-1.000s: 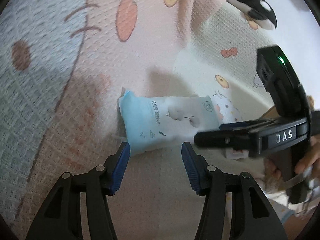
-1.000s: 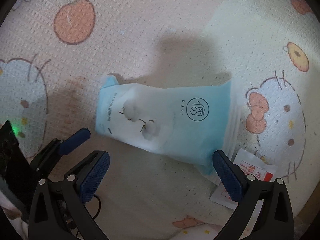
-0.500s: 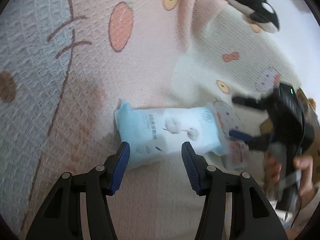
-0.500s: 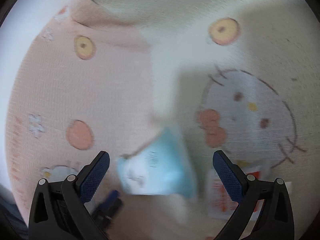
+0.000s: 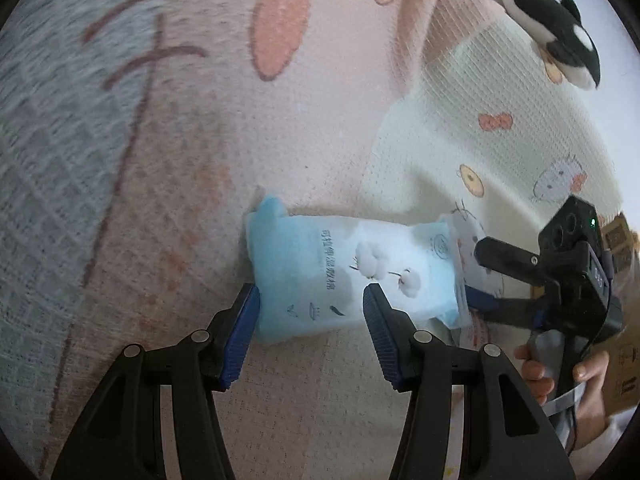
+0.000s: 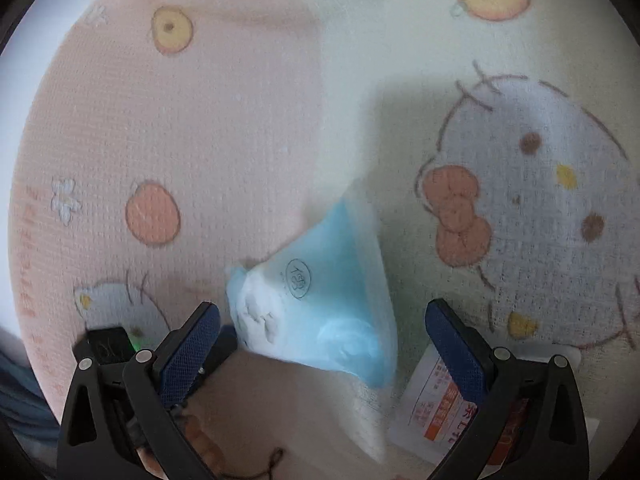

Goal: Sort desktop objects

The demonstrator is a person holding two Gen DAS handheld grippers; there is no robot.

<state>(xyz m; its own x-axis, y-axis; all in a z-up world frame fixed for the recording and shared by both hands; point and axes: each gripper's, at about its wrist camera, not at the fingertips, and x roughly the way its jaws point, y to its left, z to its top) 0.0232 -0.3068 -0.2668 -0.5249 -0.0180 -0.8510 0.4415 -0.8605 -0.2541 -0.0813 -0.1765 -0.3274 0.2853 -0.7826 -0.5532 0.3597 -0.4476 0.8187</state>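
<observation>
Nearest in the left wrist view, the left gripper (image 5: pixel 311 312) is seen w/ jaws apart, nothing pinched. The blue tissue pack (image 5: pixel 352 276) lies flat on the cartoon-print mat (image 5: pixel 200 160), directly ahead of it; the pack's near-left end sits between the blue pads (image 5: pixel 244 332), not pressed by them as far as can be told. Pack's long axis runs left-right across this view, i.e. roughly across the jaw line, so only the end portion is spanned.

The right gripper (image 6: pixel 322 334) is also held wide, empty; it is approached from the pack's other end, w/ the pack (image 6: pixel 320 300) seen end-on just ahead between its tips. A small white-orange sachet (image 6: pixel 436 400) lies beside the right-hand finger.

Judged: left gripper is nearer to a usable grip.

Farther off, an orca plush (image 5: pixel 560 32) rests at the mat's far edge.
</observation>
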